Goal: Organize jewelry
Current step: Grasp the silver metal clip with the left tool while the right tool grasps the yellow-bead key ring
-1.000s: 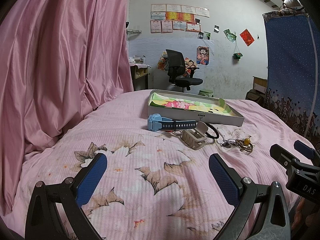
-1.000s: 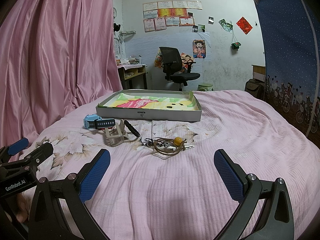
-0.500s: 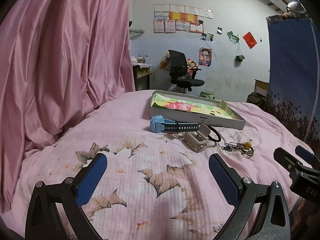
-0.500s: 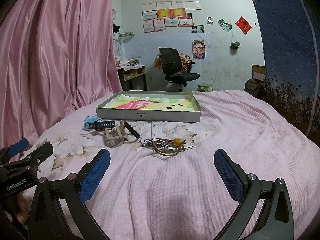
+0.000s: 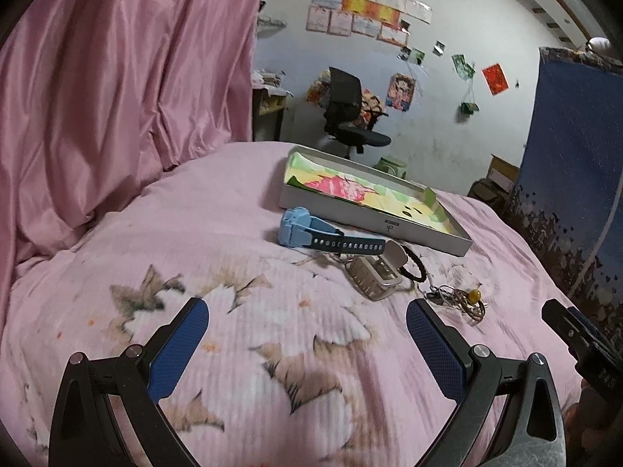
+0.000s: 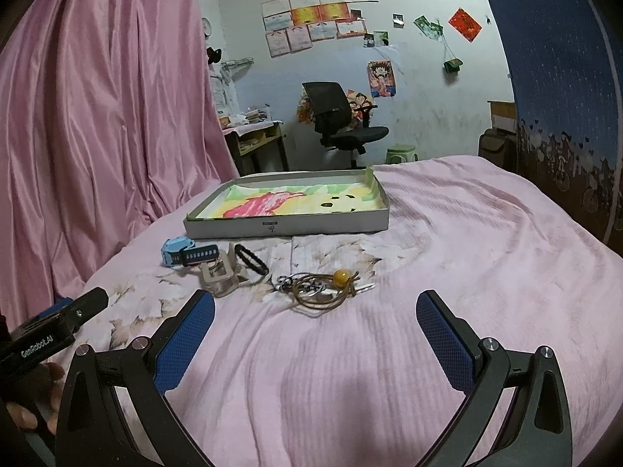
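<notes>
A shallow grey box (image 5: 373,220) (image 6: 288,227) with a colourful lining lies on the pink bed. In front of it lie a blue watch (image 5: 311,233) (image 6: 187,255), a beige hair claw (image 5: 375,272) (image 6: 220,276), a black hair band (image 5: 414,264) (image 6: 251,258) and a cord necklace with a yellow bead (image 5: 463,299) (image 6: 327,288). My left gripper (image 5: 307,330) is open and empty, short of the watch and claw. My right gripper (image 6: 315,321) is open and empty, just short of the necklace.
A pink curtain (image 5: 117,97) hangs along the left. A blue curtain (image 6: 564,78) hangs on the right. A black office chair (image 6: 338,120) and a desk (image 6: 253,140) stand beyond the bed. Each gripper shows at the edge of the other's view.
Both views have tilted a little. The left gripper has moved slightly nearer the items; the right one has barely shifted. Nothing on the bed has moved.
</notes>
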